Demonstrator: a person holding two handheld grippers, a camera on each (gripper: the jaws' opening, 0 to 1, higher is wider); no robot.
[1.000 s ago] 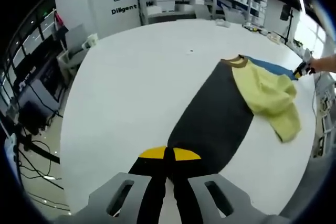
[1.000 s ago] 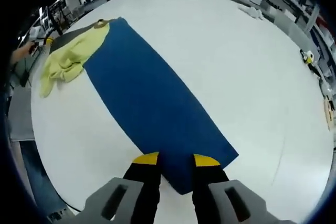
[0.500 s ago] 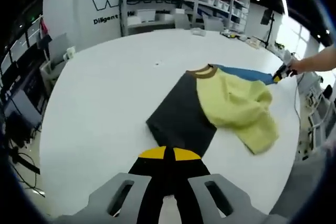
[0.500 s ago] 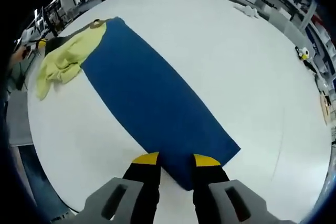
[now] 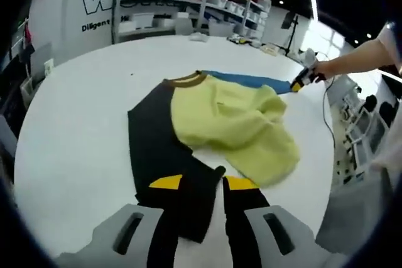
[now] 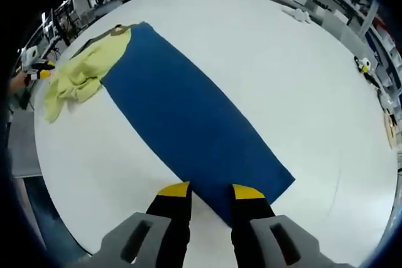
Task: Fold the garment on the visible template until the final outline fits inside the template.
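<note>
on the white tabletop (image 5: 69, 123), where does my garment (image 5: 220, 123) sit, and what have my fingers got?

it lies spread near the middle. its black panel (image 5: 151, 149) runs toward your left gripper (image 5: 204, 183), the yellow part (image 5: 245, 130) is heaped loosely over the centre, and the long blue panel (image 6: 188, 117) stretches flat out to your right gripper (image 6: 210, 191). your left fingers stand apart, with the end of the black panel lying between them and a sliver of bare tabletop beside it. your right fingers are also apart, straddling the blue panel's corner. i cannot tell whether they pinch it.

which step am i on?

by my reading, the first fold: the black side is being brought in toward the body while the blue side is at full length. i can't make out a template outline, so the fit can't be judged. it looks early in the task.

what does the next move need?

a flat, unbunched black layer, then a firm hold on the blue end to carry it over the centre. the yellow heap will likely need smoothing.

any writing?

on the far wall a large "w" logo (image 5: 94, 1) with "diligent" (image 5: 94, 27) under it. the rest is cut off.
</note>
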